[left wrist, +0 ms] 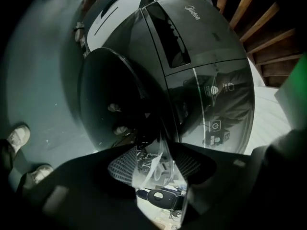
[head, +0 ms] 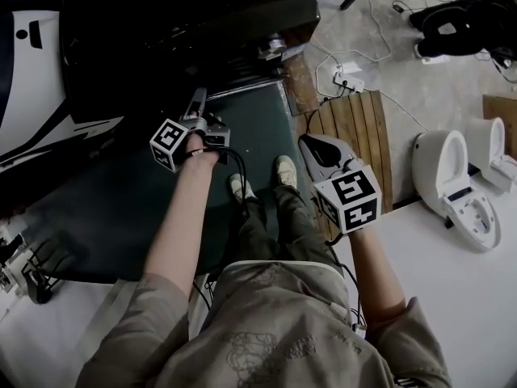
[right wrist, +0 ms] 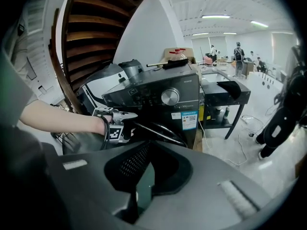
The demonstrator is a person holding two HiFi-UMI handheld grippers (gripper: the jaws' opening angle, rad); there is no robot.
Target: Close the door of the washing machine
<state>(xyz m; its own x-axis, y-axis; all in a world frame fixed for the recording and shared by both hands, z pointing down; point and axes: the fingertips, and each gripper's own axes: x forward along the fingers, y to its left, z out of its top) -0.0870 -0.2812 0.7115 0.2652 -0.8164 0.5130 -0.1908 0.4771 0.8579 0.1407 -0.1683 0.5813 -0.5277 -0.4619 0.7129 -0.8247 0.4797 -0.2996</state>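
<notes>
Far left: dark green mat (head: 97,208) on the floor before the black washer (head: 186,23). Left gripper (head: 196,102) at the washer's front, jaws drawn in on the shiny rim of the round door (left wrist: 110,99), swung out ajar. Centre: shoes (head: 284,170) on the mat. Right gripper (head: 313,145) apart from the washer, jaws together, nothing between. Right: wooden slat board (head: 355,128), socket strip (head: 349,80) on pale marbled floor (head: 436,95), two white toilets (head: 452,176).
</notes>
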